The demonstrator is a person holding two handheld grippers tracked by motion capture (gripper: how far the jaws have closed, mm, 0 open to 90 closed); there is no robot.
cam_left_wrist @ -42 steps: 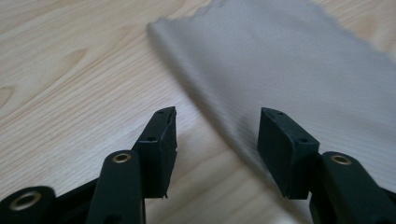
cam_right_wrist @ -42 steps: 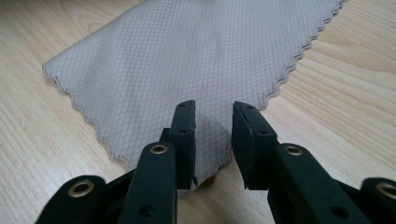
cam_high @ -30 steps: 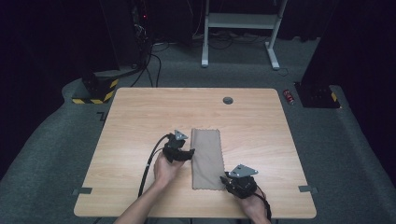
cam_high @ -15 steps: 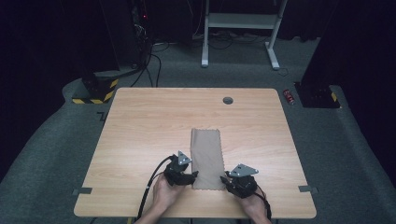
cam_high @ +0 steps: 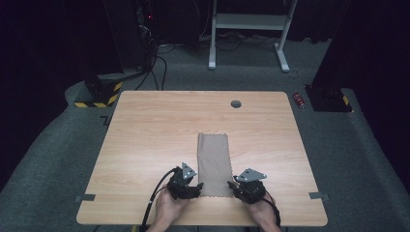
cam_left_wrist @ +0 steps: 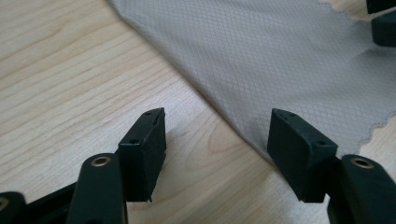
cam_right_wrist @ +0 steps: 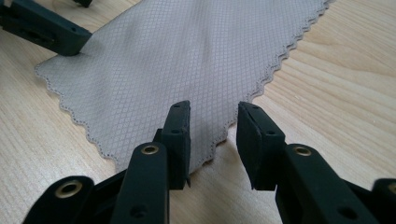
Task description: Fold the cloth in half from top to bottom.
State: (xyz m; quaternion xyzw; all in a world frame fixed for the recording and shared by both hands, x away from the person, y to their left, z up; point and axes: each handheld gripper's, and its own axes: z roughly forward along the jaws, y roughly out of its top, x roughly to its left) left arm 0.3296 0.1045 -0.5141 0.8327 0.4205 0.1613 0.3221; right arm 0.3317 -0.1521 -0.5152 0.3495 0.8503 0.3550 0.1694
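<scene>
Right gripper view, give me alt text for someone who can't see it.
The right gripper, jaws open, sits at the near corner of a grey diamond-weave cloth with zigzag edges, lying flat on a light wooden table. The left gripper's black jaw touches the cloth's other near corner.

Parted tongs point(cam_right_wrist: 212, 140) astride grey cloth's point(cam_right_wrist: 187, 60) scalloped corner, on wooden table point(cam_right_wrist: 350, 70).

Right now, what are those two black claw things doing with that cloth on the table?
A person holds a black gripper in each hand at the near end of a grey-brown rectangular cloth with zigzag edges, lying flat on the light wooden table. The left gripper sits at the cloth's near left corner, jaws open, and they have just been opening, one jaw over the cloth edge. The right gripper is at the near right corner, also opening, its jaws astride that corner. Neither has pinched the cloth yet.
</scene>
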